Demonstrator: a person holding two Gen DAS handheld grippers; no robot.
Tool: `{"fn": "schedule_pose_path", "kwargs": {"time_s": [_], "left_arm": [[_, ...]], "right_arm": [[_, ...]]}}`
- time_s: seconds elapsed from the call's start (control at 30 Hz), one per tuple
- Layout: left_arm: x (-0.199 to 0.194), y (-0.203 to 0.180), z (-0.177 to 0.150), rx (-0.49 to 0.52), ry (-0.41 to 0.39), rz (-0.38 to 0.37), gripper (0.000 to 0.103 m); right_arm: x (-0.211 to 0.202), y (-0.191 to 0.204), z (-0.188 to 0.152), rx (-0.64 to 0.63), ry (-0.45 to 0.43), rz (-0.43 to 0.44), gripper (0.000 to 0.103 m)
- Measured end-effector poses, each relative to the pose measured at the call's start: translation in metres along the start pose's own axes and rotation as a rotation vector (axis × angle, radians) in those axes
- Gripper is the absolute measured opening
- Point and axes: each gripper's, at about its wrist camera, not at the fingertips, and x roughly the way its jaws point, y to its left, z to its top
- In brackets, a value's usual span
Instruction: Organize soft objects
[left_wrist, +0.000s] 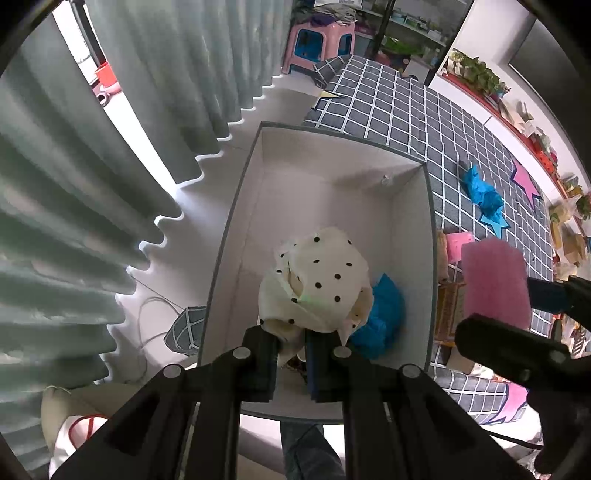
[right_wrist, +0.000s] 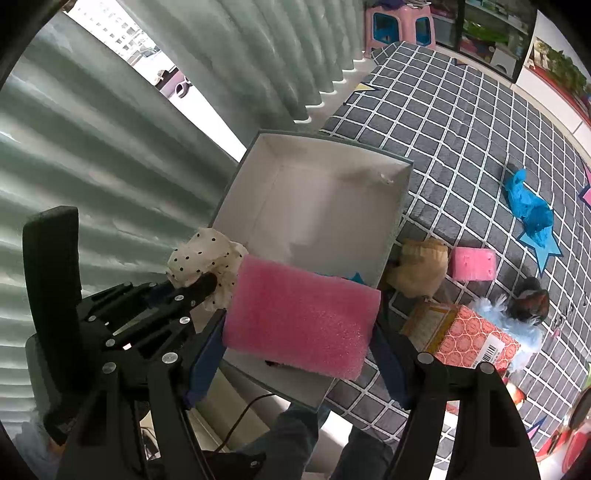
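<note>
Both loads hang over the open white cardboard box with a grey rim (right_wrist: 399, 192), and the main risk, as I judge it, is a drop that misses. The pink rectangular foam block (right_wrist: 301, 319) sits above the box's near edge rather than its middle; let go there, it could tip over the rim onto the grey checked mat (right_wrist: 461, 122). The cream polka-dot fabric bundle (left_wrist: 317, 280) hangs loose and could snag on the left gripper's pads or drape over the left wall of the box instead of falling in.

The left gripper (left_wrist: 291, 356) is clenched almost fully, pinching the bundle's lower folds above the near half of the box, where a crumpled blue cloth (left_wrist: 382, 317) already lies against the right wall. The right gripper (right_wrist: 297, 350) stands about half spread, its blue-padded fingers (right_wrist: 207, 362) pressed on the two ends of the foam block, carrying it.

Another blue cloth (right_wrist: 530, 208) and a small pink foam cube (right_wrist: 472, 264) wait on the mat beyond the box's right edge.
</note>
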Motion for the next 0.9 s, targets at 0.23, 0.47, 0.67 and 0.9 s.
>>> {"fn": "schedule_pose_path", "kwargs": {"time_s": [0.23, 0.47, 0.67, 0.9], "left_arm": [[0.002, 0.001, 0.0, 0.003, 0.005, 0.002, 0.013], [0.01, 0.002, 0.002, 0.01, 0.025, 0.011, 0.013], [0.018, 0.001, 0.005, 0.009, 0.04, 0.02, 0.014], [0.025, 0.001, 0.01, -0.006, 0.051, 0.025, 0.014]], "right_arm": [[0.001, 0.0, 0.001, -0.003, 0.005, 0.001, 0.075], [0.008, -0.003, 0.006, -0.005, 0.017, -0.008, 0.075], [0.015, -0.007, 0.015, -0.007, 0.026, -0.023, 0.075], [0.028, -0.008, 0.033, -0.02, 0.035, -0.048, 0.075]]}}
